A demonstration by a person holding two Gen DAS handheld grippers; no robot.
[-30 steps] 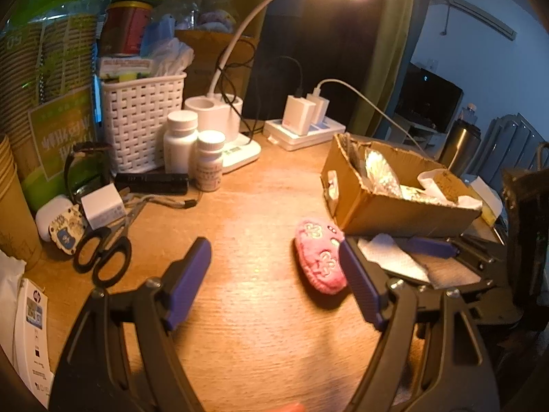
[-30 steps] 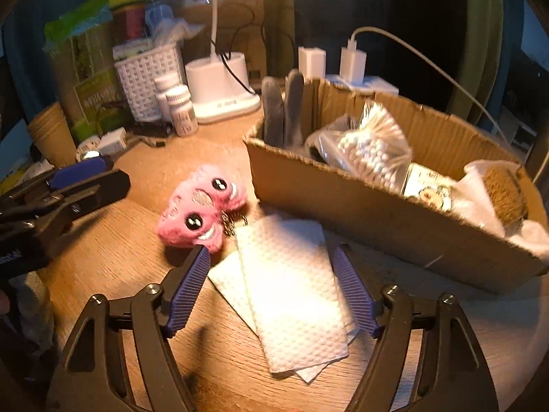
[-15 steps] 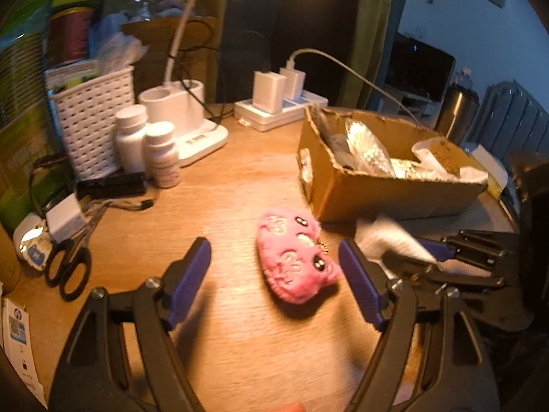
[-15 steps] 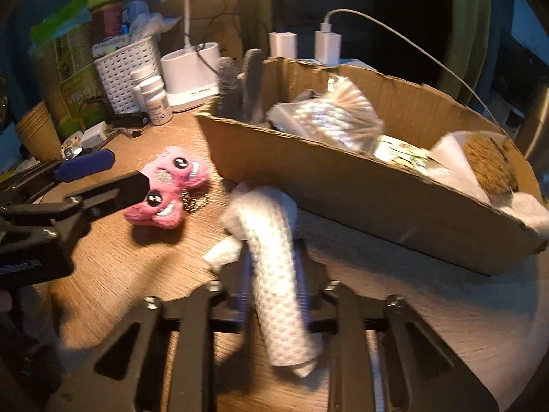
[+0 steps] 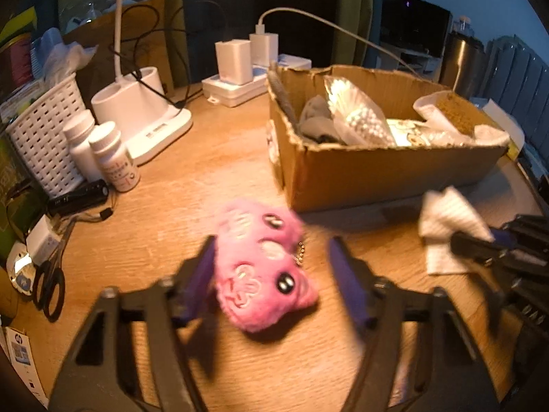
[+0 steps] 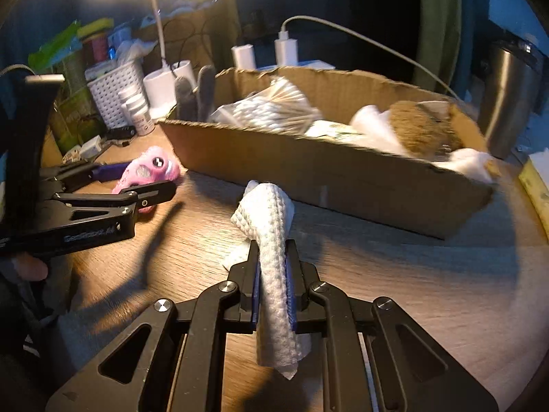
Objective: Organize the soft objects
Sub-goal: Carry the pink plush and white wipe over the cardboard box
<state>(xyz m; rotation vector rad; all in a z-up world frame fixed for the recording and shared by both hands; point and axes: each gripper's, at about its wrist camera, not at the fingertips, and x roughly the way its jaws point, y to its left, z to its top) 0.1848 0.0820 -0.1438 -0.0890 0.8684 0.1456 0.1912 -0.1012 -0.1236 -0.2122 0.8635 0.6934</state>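
A pink plush toy with a small chain lies on the wooden desk, between the fingers of my left gripper, which is open around it; the left finger is close to the toy, the right one apart. The toy also shows in the right wrist view. My right gripper is shut on a folded white cloth and holds it above the desk; it also shows in the left wrist view. A cardboard box with cotton swabs, grey gloves and other soft items stands behind.
At the back left stand a white basket, two white pill bottles, a lamp base and a charger strip. Scissors lie at the left edge. A steel tumbler stands right of the box.
My left gripper has moved forward so the pink toy now sits between its fingers. My right gripper shut on the white cloth and lifted it off the desk.
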